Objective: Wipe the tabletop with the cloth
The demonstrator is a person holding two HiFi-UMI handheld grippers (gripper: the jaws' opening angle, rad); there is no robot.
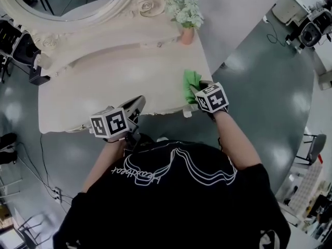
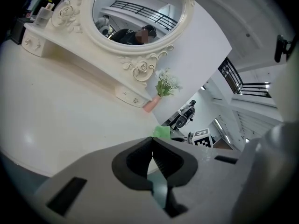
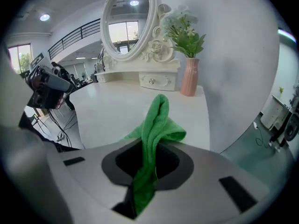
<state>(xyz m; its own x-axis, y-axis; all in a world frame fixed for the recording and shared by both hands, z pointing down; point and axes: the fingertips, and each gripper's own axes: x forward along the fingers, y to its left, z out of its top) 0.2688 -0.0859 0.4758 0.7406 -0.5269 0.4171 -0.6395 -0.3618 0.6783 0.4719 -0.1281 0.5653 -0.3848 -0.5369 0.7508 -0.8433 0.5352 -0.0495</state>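
Clamping cloth [image 3: 161,118], right hand-held gripper [image 3: 152,146] forward

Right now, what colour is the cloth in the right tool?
Green. The cloth shows best in the right gripper view.

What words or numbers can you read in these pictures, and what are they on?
Black shirt: white curly writing, upside down here, too loopy to read for sure.
Two marker cubes: only black and white squares, no letters or numbers.
Cloth, pink vase, mirror, table: no writing shows.
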